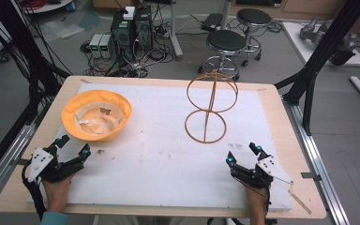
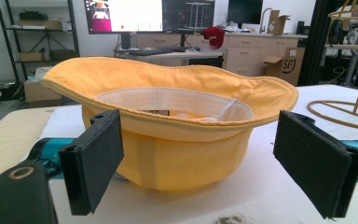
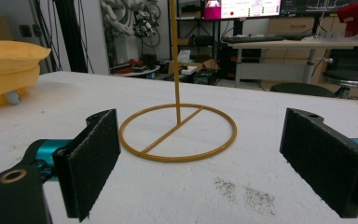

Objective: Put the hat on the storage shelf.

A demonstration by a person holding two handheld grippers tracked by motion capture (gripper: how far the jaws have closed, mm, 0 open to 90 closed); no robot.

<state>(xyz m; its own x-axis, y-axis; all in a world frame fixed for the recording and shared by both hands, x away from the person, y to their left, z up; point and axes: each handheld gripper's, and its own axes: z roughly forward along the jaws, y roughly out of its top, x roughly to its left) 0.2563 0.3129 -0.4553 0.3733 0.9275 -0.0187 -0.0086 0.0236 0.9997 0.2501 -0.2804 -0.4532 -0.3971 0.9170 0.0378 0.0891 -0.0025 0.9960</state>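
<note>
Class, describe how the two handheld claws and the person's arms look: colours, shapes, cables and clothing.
Both the left claw and right claw are black with teal joints, flat rectangular foam-like pads and a pale grey three-cornered plate on top. A black cable trails from each. A teal cuff shows at the left wrist.

lab | computer towers (image 1: 131, 26) on floor | stools (image 1: 226, 43) | monitors (image 2: 123, 15) | shelving (image 2: 37, 42)

Yellow hat (image 1: 96, 115) upturned; wire stand (image 1: 209, 107) upright
</note>
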